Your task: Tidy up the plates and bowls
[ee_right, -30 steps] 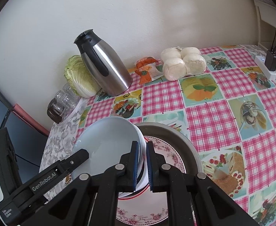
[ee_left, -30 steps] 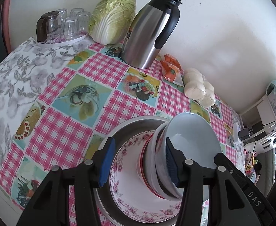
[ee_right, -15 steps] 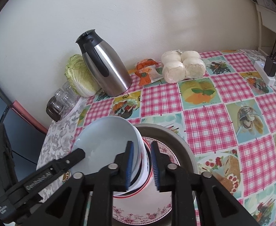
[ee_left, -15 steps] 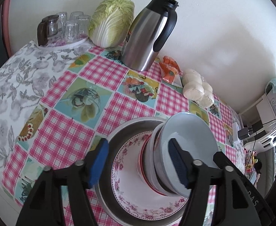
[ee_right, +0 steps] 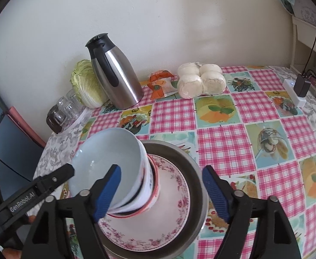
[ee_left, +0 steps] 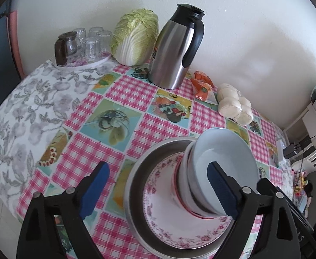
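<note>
A stack of bowls with a pale blue-white bowl on top stands on a white plate with pink flowers, which lies in a metal basin. The same bowl, plate and basin show in the right wrist view. My left gripper is open wide and empty, its fingers on either side of the stack and apart from it. My right gripper is open wide and empty just above the stack.
At the back by the wall stand a steel thermos jug, a napa cabbage, a tray of glasses, an orange packet and bagged buns. A power strip lies at the right edge.
Both grippers have opened wide. The right one let go of the top bowl's rim. Both have pulled back a little from the stack, which stays on the plate.
</note>
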